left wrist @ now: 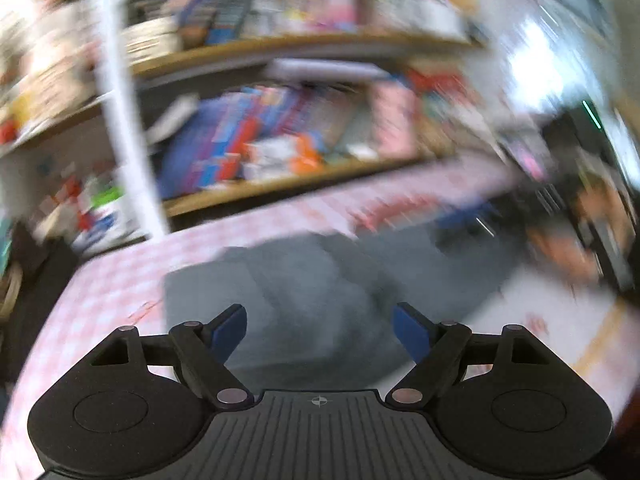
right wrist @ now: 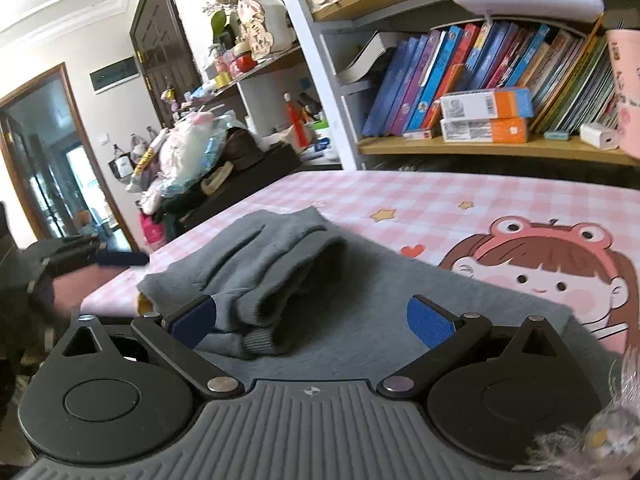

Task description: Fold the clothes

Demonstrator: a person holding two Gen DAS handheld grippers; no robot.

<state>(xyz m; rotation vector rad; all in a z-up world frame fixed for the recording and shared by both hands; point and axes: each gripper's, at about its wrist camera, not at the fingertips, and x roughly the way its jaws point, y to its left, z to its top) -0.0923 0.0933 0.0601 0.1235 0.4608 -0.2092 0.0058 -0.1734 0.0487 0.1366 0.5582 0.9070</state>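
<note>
Right claw [right wrist: 312, 322] up close, blue pads spread wide, nothing pinched. The grey garment [right wrist: 280, 280] lies directly ahead on the table [right wrist: 400, 200], its sleeves doubled into a loose bundle on top of the flat body, ribbed cuffs just in front of the claw. Left claw [left wrist: 318, 334] is also wide apart and empty, hovering over the same grey cloth; that view is smeared with blur, so detail there is poor.

The danger, as I read it: that sleeve bundle looks soft and unpinned, so a careless grab could take only the top layer and drag the fold open, or snag a cuff and skew the whole stack. The pink checked tablecloth [right wrist: 440, 192], with its cartoon girl print [right wrist: 536, 264], may also bunch up if a pad catches it with the cloth.

Beyond the table, a bookshelf [right wrist: 500, 148] packed with children's books, orange boxes [right wrist: 486, 118] in front; off to the left a cluttered heap of bags [right wrist: 188, 156], then a dark doorway [right wrist: 52, 168].
</note>
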